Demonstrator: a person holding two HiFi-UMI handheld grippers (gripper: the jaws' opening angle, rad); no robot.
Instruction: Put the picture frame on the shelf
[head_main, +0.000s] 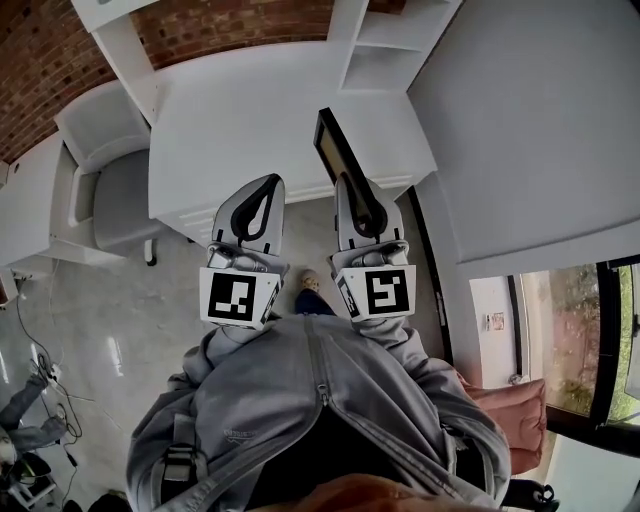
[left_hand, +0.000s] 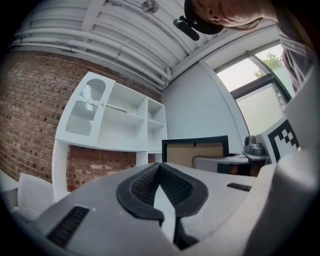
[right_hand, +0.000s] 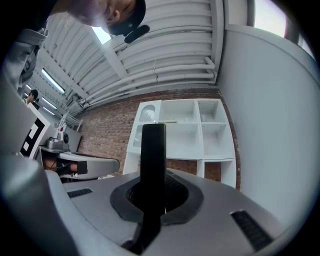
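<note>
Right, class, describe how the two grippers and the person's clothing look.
The left gripper and right gripper are pale grey with black ribbed pads forming a teardrop outline. Each carries a white cube with black square markers. The person wears a grey zipped jacket.

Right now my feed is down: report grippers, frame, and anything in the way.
Right gripper shut on picture frame. Left gripper shut, empty. Shelf ahead, no obstruction visible.

- The room is lit brightly by daylight from the window (head_main: 570, 320) at the right.
- White glare is seen on the shiny floor (head_main: 110, 335).
- Straight lines are bent near the edges of every view.
- The corners of both gripper views are darkened, and whatever is closest to the camera is blurred.
</note>
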